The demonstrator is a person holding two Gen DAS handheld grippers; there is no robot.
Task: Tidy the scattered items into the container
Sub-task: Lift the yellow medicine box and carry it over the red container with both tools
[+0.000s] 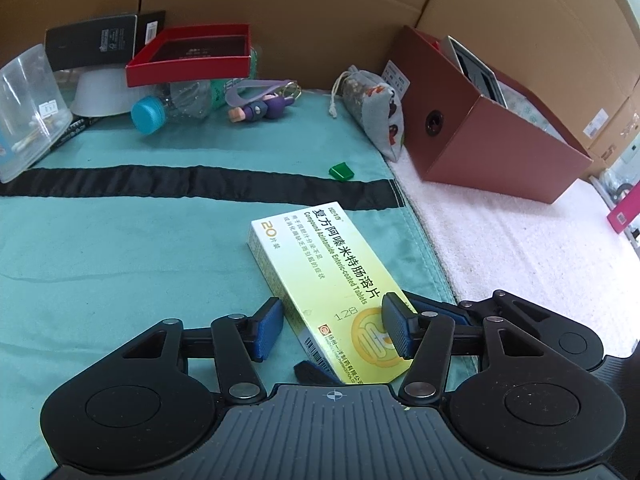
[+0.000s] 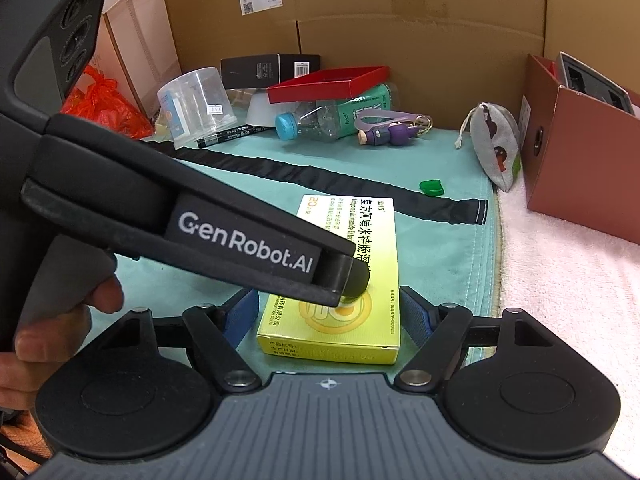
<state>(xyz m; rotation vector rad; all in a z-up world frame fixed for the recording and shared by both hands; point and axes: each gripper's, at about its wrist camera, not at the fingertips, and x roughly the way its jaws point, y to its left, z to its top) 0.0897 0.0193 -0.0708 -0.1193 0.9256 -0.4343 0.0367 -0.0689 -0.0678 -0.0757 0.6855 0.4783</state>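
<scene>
- Left hand-held gripper (image 1: pixel 334 326) — jaws partly apart, straddling the near end of the box (image 1: pixel 328 292); right pad lies over the box's top face, left pad (image 1: pixel 269 326) just beside its long edge. Whether either pad presses on it cannot be told.
- Right hand-held gripper (image 2: pixel 328 316) — jaws wide, one blue pad (image 2: pixel 416 316) on each side of the box's near end, both clear of it.
- Box — yellow-green tablet carton, flat on the teal cloth (image 1: pixel 120 248), short end toward the right wrist camera.
- Left gripper body, seen from the right wrist view, crosses above the box; a person's fingers (image 2: pixel 60 320) grip its handle.
- Container (image 1: pixel 496 136) — brown open-top box on the white towel (image 1: pixel 540 256), well apart from the carton, already holding flat items.
- Pouch (image 1: pixel 376 116) — grey printed drawstring bag leaning against the container's side.
- Green cap (image 1: pixel 341 171) — small, alone on the cloth between carton and pouch.
- Far pile: bottle (image 1: pixel 176 104) with blue cap, red tray (image 1: pixel 192 56), purple figure (image 1: pixel 260 108), white bowl (image 1: pixel 100 92), clear tub (image 1: pixel 28 108), black carton (image 1: pixel 92 40).
</scene>
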